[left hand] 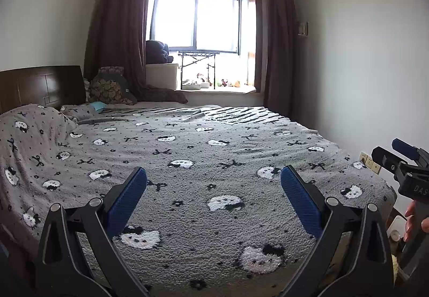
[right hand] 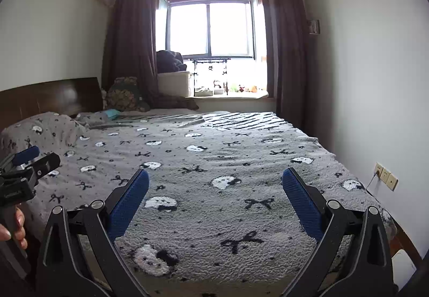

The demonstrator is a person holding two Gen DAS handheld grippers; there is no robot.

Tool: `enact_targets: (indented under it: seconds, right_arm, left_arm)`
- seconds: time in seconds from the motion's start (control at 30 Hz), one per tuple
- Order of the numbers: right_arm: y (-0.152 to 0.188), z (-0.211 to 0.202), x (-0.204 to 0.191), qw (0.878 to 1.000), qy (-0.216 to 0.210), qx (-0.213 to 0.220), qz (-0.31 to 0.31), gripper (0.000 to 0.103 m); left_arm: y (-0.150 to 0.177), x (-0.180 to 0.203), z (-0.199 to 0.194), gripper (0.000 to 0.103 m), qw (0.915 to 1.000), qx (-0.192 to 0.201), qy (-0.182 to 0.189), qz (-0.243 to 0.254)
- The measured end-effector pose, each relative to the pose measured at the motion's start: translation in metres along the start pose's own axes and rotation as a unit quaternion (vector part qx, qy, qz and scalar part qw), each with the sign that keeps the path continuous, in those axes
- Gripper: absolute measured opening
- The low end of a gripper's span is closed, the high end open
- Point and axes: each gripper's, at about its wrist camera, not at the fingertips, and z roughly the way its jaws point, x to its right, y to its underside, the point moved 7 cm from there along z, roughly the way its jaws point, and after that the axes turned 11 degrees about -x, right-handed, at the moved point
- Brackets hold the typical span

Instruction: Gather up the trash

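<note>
Left gripper (left hand: pixel 213 175): blue-padded fingers spread wide apart, nothing between them, held above the near end of the bed.
Right gripper (right hand: pixel 215 176): fingers likewise wide apart and empty, alongside the left one over the same blanket.
Trash: cannot tell; a small teal item (left hand: pixel 98 105) lies near the pillows, too small to identify.
Blanket (left hand: pixel 214 152): grey fleece with white cat faces and black bows, covering the bed.
Headboard (left hand: pixel 40 85): dark wood, at left.
Window (left hand: pixel 197 24): bright, between brown curtains (left hand: pixel 118 28).
Wall sockets (right hand: pixel 386 176): right wall, beside the bed.
</note>
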Motion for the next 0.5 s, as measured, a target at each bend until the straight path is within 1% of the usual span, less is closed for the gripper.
enact_targets:
  seconds: [0.5]
  right_arm:
    - [-0.0015, 0.0012, -0.0051, 1.0, -0.006, -0.001, -0.001, 0.1]
  left_arm:
    - [-0.0011, -0.0009, -0.0027, 0.095, 1.0, 0.0, -0.001, 0.0]
